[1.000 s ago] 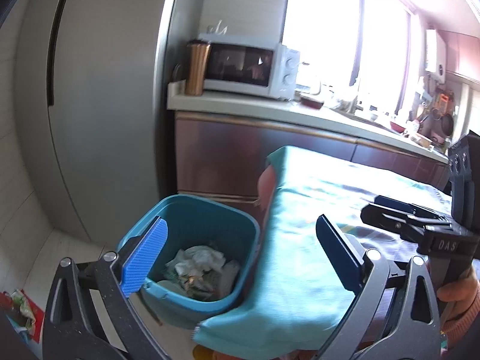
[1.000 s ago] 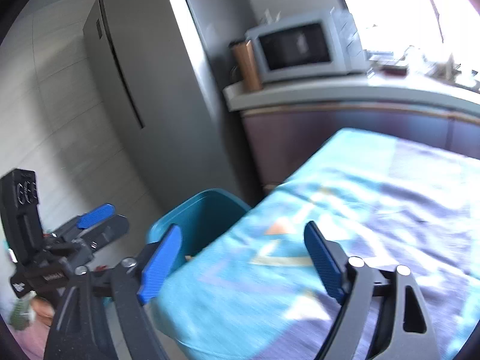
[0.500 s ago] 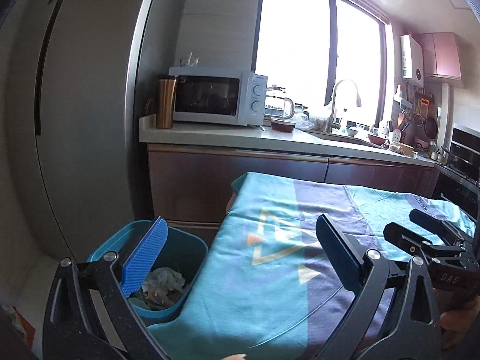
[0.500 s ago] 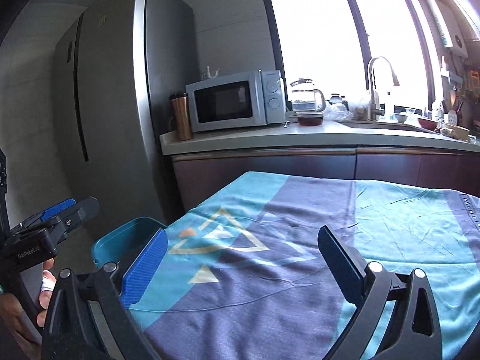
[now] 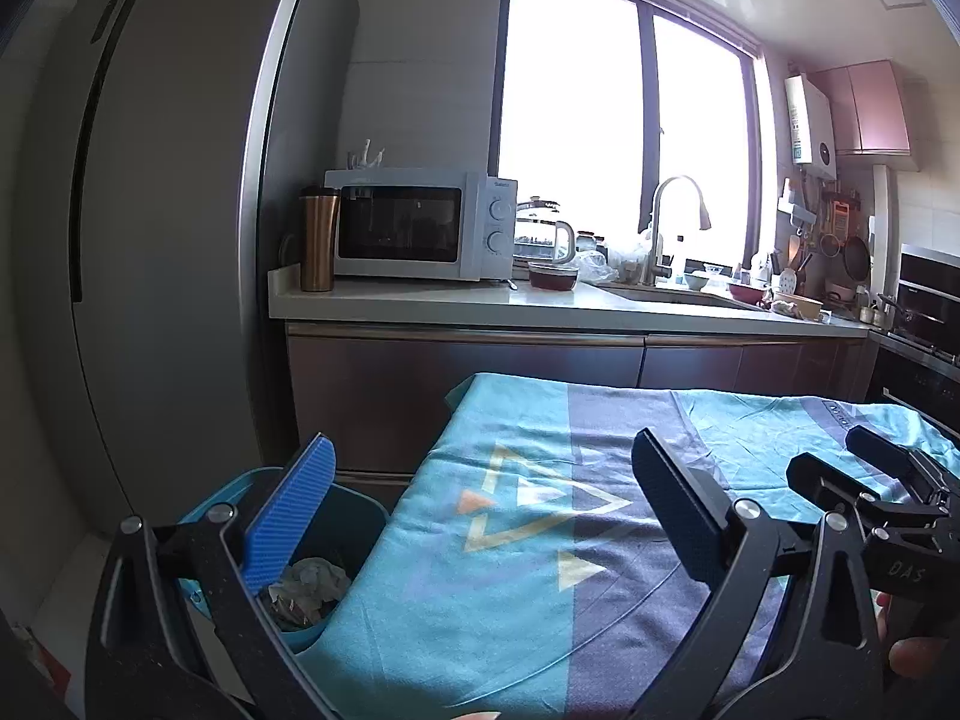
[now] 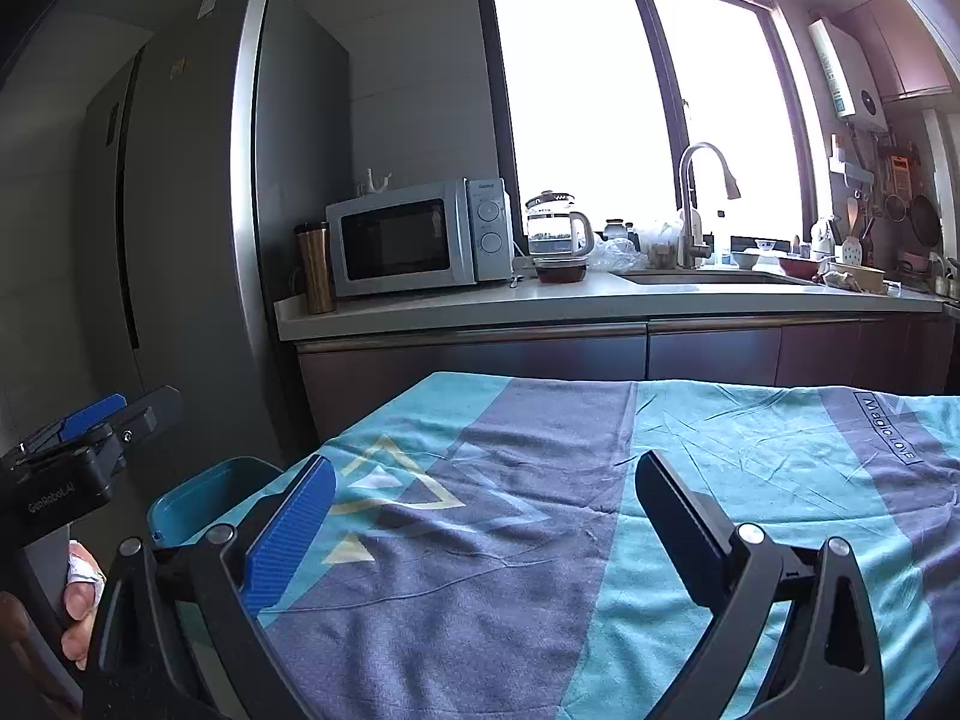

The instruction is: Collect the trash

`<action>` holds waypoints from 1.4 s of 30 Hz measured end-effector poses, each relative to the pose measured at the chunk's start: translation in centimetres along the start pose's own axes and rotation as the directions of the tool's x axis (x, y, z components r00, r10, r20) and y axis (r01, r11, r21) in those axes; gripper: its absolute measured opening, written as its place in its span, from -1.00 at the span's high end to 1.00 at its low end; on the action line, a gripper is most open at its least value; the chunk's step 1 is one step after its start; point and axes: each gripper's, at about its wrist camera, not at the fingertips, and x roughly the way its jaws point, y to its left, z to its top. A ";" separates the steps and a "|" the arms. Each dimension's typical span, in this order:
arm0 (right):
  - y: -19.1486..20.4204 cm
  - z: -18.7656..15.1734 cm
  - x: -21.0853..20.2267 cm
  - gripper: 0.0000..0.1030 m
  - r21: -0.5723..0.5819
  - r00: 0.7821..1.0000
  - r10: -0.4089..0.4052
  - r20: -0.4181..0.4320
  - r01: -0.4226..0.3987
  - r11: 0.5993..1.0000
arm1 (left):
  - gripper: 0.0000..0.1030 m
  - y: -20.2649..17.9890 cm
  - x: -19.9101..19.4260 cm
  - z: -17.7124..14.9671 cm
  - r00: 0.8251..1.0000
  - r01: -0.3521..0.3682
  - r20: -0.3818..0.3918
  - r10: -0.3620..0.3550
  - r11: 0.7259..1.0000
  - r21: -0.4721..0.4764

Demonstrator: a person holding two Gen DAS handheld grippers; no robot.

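Note:
A teal trash bin [image 5: 351, 525] stands on the floor at the table's left end, with crumpled paper trash [image 5: 312, 585] inside it. My left gripper [image 5: 480, 450] is open and holds nothing; it hovers over the corner of the table cloth [image 5: 528, 564], with its left finger above the bin. My right gripper [image 6: 486, 468] is open wide over the cloth [image 6: 540, 570], with nothing between its fingers. In the right wrist view only the bin's rim [image 6: 198, 495] shows. Each view catches the other gripper at its edge: the right gripper [image 5: 882, 492] and the left gripper [image 6: 78, 438], each in a hand.
A tall grey fridge [image 5: 150, 276] stands left of the bin. Behind the table runs a counter [image 5: 540, 306] with a microwave [image 5: 414, 231], a copper tumbler [image 5: 318, 240], a glass kettle [image 6: 555, 225] and a sink tap [image 6: 699, 204]. An oven [image 5: 927, 306] is at the right.
Both views have swung up and right, from the bin toward the table and counter; the bin now sits low at the left. The right gripper's jaws stand slightly wider.

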 end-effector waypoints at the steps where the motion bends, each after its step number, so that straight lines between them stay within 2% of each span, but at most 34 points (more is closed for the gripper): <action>1: 0.0 0.0 -0.1 -0.89 0.003 1.000 -0.003 0.004 0.003 1.000 | -0.89 -0.1 -0.1 -0.1 1.000 -0.003 0.006 0.003 1.000 0.003; 14: -0.5 0.0 -0.8 -0.89 0.010 0.999 -0.025 0.023 0.025 1.000 | -0.89 -1.0 -0.2 -0.4 0.999 -0.017 0.031 0.016 0.999 0.039; 42: -1.0 0.1 -1.1 -0.89 0.014 0.999 -0.032 0.030 0.032 0.999 | -0.89 -0.7 0.0 -0.2 0.999 -0.041 0.033 0.040 0.998 0.038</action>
